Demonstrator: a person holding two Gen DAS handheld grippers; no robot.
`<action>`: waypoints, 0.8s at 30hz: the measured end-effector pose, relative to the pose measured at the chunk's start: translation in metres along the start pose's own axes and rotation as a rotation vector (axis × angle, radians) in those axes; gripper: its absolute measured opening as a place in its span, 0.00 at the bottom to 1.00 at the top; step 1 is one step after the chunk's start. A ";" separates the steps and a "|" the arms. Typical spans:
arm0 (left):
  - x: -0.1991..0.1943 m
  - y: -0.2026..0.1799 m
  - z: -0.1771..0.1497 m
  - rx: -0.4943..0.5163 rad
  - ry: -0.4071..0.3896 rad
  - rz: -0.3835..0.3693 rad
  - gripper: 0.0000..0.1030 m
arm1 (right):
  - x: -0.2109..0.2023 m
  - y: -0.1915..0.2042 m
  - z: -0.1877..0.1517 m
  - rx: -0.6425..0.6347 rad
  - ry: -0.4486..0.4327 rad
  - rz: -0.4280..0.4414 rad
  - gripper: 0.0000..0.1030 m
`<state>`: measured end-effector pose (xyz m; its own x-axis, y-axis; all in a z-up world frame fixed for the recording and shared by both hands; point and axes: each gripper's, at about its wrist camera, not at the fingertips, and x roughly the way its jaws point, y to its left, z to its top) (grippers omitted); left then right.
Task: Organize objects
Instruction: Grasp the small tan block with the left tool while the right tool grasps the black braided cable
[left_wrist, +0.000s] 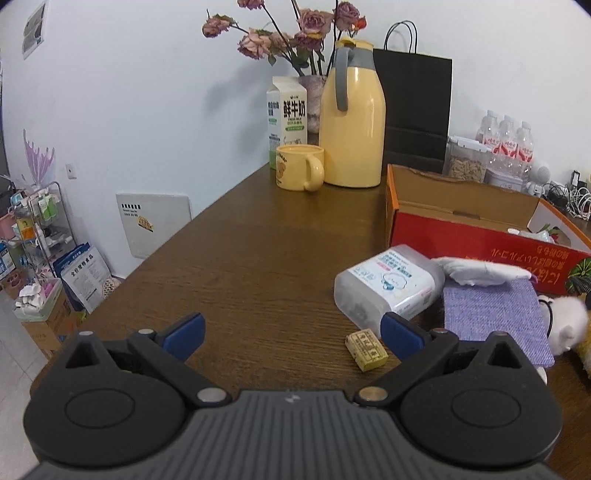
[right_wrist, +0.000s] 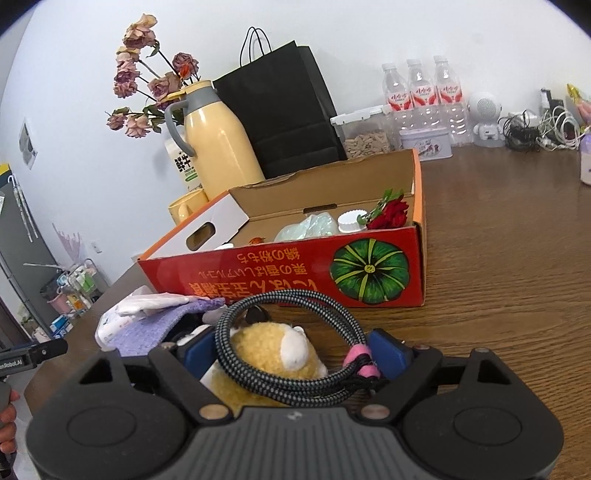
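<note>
1. The left gripper (left_wrist: 291, 334) hovers low over the brown worktop (left_wrist: 258, 251) with its 2 blue-padded fingers (left_wrist: 184, 334) spread wide and nothing between them.
2. A small yellow block (left_wrist: 366, 350) lies flat on the worktop just inside the right-hand finger of that gripper, near it but not touching; the left-hand finger is well apart from it.
3. Just beyond the block lies a pack of wipes (left_wrist: 389, 286) on its side, and beside it a purple cloth (left_wrist: 496, 314) with a white folded item (left_wrist: 484, 271) at its far edge.
4. The right gripper (right_wrist: 295, 354) has its fingers (right_wrist: 386, 354) on either side of a yellow plush toy (right_wrist: 273, 354) and a coiled braided cable (right_wrist: 280, 321) bound with a pink tie (right_wrist: 360, 360). The fingers stand fairly wide; whether their pads press the toy or cable I cannot tell, since both hide the contact.
5. The cable loop lies over the toy, its far arc reaching towards the red cardboard box (right_wrist: 295, 273).
6. The box stands open on the worktop straight ahead of the right gripper, holding a red rose (right_wrist: 391, 214), a white bottle cap (right_wrist: 351, 221) and a pale green bundle (right_wrist: 310, 229).
7. To the left of the toy, the purple cloth and white item lie against the wipes.
8. Behind the box stand a yellow jug (left_wrist: 351, 122), a yellow mug (left_wrist: 299, 166), a milk carton (left_wrist: 286, 110), a black paper bag (left_wrist: 415, 110) and 3 water bottles (right_wrist: 421, 85).
</note>
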<state>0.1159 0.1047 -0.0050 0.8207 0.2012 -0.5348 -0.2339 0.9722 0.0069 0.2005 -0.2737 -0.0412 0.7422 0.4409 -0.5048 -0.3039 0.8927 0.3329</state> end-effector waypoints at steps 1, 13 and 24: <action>0.002 -0.001 -0.001 0.003 0.007 -0.001 1.00 | -0.001 0.001 0.000 -0.007 -0.006 -0.008 0.84; 0.035 -0.017 -0.010 0.057 0.078 -0.032 1.00 | -0.028 0.019 -0.003 -0.111 -0.094 -0.080 0.84; 0.040 -0.028 -0.014 0.055 0.082 -0.148 0.36 | -0.036 0.035 -0.008 -0.192 -0.119 -0.093 0.84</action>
<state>0.1483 0.0838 -0.0386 0.7980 0.0468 -0.6008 -0.0829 0.9960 -0.0325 0.1585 -0.2577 -0.0184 0.8339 0.3519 -0.4252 -0.3304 0.9354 0.1261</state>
